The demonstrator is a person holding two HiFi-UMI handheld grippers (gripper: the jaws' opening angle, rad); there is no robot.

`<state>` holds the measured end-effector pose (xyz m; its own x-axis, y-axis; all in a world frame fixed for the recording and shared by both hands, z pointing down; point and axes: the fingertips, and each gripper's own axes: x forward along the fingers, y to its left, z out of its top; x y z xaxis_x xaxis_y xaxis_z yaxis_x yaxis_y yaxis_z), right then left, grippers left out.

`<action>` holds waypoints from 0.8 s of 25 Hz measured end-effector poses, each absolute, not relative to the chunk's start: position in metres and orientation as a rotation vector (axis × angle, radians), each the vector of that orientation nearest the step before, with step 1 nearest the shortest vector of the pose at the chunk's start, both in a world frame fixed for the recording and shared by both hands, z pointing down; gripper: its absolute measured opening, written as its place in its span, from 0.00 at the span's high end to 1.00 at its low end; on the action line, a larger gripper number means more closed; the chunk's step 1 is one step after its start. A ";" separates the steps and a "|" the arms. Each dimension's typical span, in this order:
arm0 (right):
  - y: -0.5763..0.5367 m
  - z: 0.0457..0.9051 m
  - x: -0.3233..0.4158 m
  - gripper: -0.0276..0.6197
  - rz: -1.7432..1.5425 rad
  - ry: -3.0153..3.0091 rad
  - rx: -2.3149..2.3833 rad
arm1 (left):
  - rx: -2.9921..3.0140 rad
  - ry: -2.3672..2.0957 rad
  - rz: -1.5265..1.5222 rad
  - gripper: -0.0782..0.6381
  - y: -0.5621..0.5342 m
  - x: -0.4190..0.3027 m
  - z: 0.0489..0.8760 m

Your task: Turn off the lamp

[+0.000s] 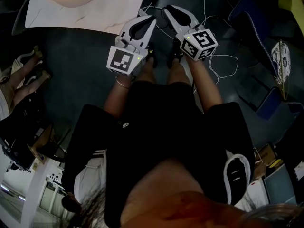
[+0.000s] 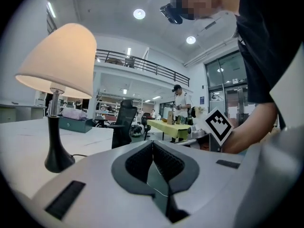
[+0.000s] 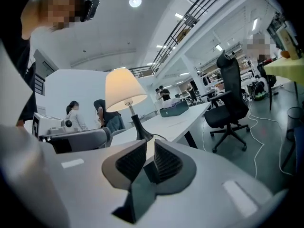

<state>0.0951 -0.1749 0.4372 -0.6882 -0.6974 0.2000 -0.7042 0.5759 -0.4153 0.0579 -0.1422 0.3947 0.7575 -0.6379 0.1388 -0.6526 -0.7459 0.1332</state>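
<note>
1. cream and glowing, the shade shows the lamp (image 2: 61,56) is lit, so the task is not done. it stands on the white desk (image 1: 85,13), ahead of both grippers, up and to the left in the head view, and apart from each.
2. left gripper (image 2: 153,145): the jaws are pressed together with nothing in them. a closed tip would suit prodding a button, but it may simply be idle.
3. right gripper (image 3: 150,145): the jaws stand a narrow slit apart with nothing between them. in its own view the lamp's black foot sits just above that slit, so this gripper looks lined up on the lamp. i judge it the working one.
4. both grippers are held side by side, close to level, by the desk's edge. that reads as an approach, with no contact made.
5. no view shows the switch. a cord (image 2: 78,155) leaves the foot along the desk. i cannot tell whether the switch sits on the cord, the foot or the stem.
6. the stem is thin, the foot small and the shade broad, so the lamp is probably top-heavy. a push high up could tip it, while a touch low down, near the foot, looks safer.
</note>
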 end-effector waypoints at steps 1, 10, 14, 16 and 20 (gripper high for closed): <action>-0.180 0.444 0.094 0.92 0.739 -2.773 1.223 | 2.767 -1.049 0.137 0.88 -0.145 0.056 0.399; -0.220 0.499 0.081 0.87 0.717 -2.720 1.165 | 2.712 -1.121 0.199 0.88 -0.157 0.046 0.429; -0.227 0.508 0.072 0.86 0.697 -2.714 1.128 | 2.705 -1.103 0.179 0.88 -0.157 0.049 0.437; -0.233 0.519 0.067 0.85 0.696 -2.685 1.113 | 2.685 -1.096 0.161 0.88 -0.157 0.049 0.440; -0.243 0.539 0.063 0.85 0.642 -2.621 1.127 | 2.665 -1.074 0.120 0.88 -0.150 0.051 0.444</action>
